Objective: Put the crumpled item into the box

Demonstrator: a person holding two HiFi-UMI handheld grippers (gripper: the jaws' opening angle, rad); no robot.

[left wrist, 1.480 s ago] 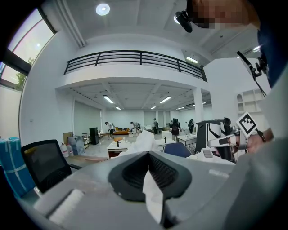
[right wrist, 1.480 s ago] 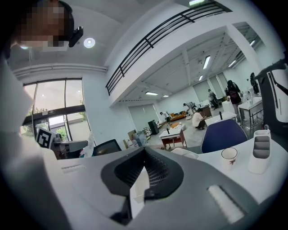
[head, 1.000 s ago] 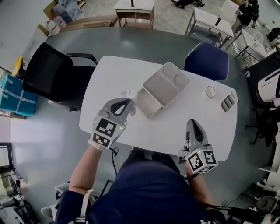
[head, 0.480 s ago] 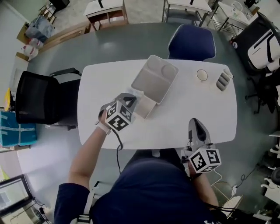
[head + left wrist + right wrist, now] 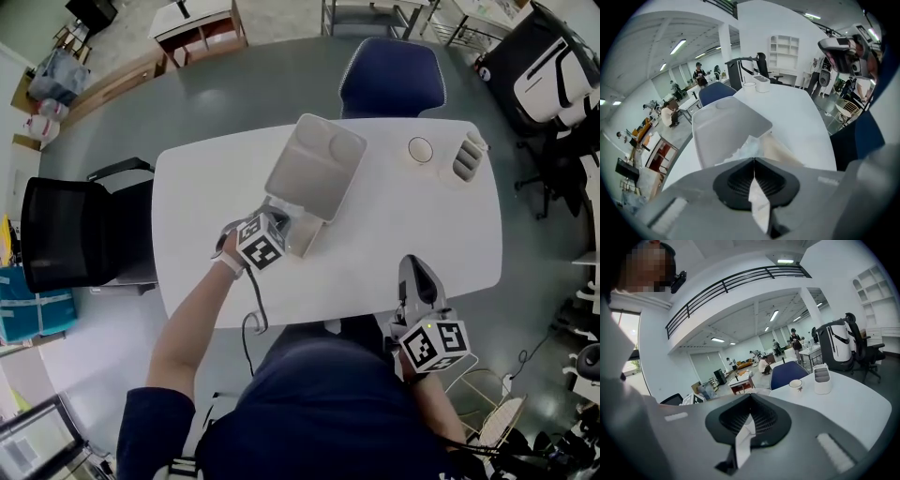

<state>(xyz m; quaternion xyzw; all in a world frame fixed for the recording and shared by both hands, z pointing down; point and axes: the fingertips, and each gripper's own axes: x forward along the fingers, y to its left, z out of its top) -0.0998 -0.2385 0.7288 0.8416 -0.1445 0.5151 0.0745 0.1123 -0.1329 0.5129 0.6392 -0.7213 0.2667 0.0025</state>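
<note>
A grey box lies on the white table with its lid flung back and its tray toward me. My left gripper points steeply down over the tray's near left corner. In the left gripper view its jaws are shut, and a white crumpled tissue sticks out from their tips over the beige tray, in front of the lid. My right gripper hovers at the table's near right edge, shut and empty.
A white cup and a grey compartment holder stand at the table's far right; both show in the right gripper view, the cup beside the holder. A blue chair stands behind the table, a black chair to its left.
My left gripper has come down and turned steeply downward, carrying the tissue from left of the box to over its tray. The right gripper has barely shifted.
</note>
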